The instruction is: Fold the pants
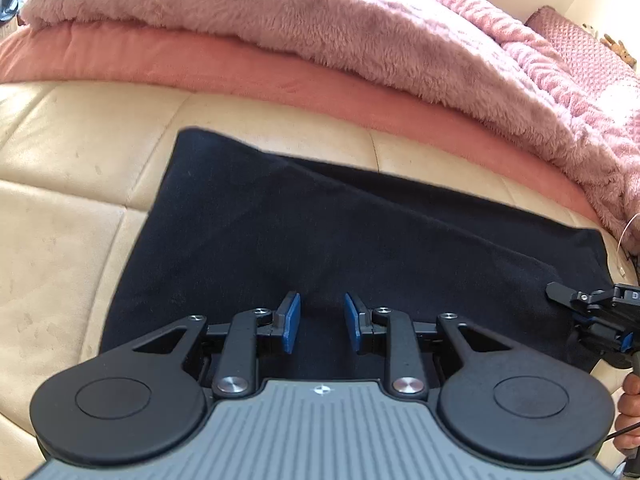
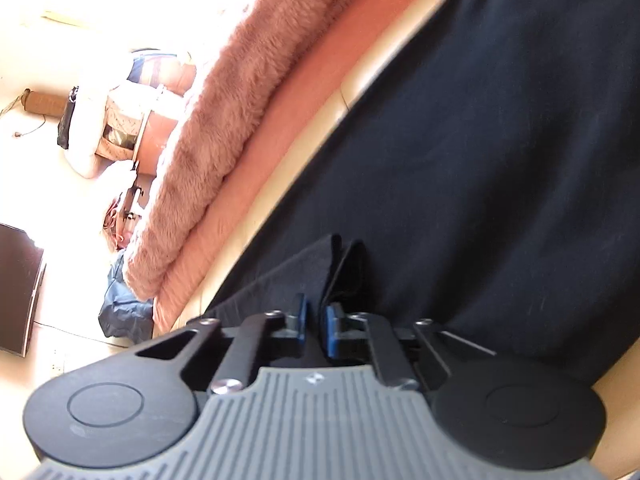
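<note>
Black pants [image 1: 320, 220] lie folded flat on a cream quilted bed surface [image 1: 60, 200]. My left gripper [image 1: 322, 320] hovers over the near edge of the pants with its blue pads apart and nothing between them. My right gripper [image 2: 316, 326] is shut on a raised fold of the black pants [image 2: 500, 140], which stands up between its blue pads. The right gripper also shows in the left wrist view [image 1: 592, 312] at the right end of the pants.
A fluffy pink blanket [image 1: 320, 20] and a salmon sheet [image 1: 240, 68] lie behind the pants. Pink pillows [image 1: 580, 48] sit at the far right. Beyond the bed's edge in the right wrist view are a dark screen [image 2: 16, 288], bags [image 2: 120, 120] and blue cloth [image 2: 124, 312].
</note>
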{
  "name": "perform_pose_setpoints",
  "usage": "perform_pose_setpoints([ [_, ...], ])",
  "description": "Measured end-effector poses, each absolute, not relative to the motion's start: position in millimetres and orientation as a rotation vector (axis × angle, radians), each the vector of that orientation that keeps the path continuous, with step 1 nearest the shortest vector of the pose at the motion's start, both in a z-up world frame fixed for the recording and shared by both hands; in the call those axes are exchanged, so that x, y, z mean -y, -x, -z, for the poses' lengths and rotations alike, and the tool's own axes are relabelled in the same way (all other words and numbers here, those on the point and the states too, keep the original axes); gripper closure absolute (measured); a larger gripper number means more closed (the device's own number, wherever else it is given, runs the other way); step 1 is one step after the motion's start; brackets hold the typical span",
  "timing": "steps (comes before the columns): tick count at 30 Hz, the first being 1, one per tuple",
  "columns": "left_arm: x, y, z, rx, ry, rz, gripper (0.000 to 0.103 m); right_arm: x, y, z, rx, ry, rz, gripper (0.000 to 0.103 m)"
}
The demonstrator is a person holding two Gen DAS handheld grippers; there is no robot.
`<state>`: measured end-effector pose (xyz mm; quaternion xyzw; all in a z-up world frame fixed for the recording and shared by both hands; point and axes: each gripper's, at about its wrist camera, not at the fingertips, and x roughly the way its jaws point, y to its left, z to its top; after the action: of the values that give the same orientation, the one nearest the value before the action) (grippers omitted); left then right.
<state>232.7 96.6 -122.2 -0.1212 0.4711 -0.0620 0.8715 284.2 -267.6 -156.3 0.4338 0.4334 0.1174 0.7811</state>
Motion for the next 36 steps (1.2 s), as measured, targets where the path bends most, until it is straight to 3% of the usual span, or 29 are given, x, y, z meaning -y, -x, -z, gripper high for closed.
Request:
perform_pose_setpoints([
  [6,-117.7,-235.1,95.6,-0.887,0.271,0.060,0.072,233.8,-300.9,76.1,-0.866,-0.543,-0.344,0.103],
  [13,-138.9,-244.2,73.1,-0.820,0.287,0.029,0.072,246.9,-320.0,-25.4,-0.769,-0.367,-0.419,0.103],
  [18,-126.2,-256.7,75.6,-0.824,0.261,0.062,0.072,288.8,-330.7,-59.9,-0.762,-0.313,-0.350,0.103],
  [27,-75.7,-279.4,93.5,-0.861,0.157,0.154,0.074,393.1,-360.4,14.6,-0.925,-0.358,-0.126,0.103],
  [36,-49.4,-300.5,120.0,-0.926,0.094,0.172,0.076,420.7,-382.7,107.4,-1.021,-0.287,0.005,0.103],
])
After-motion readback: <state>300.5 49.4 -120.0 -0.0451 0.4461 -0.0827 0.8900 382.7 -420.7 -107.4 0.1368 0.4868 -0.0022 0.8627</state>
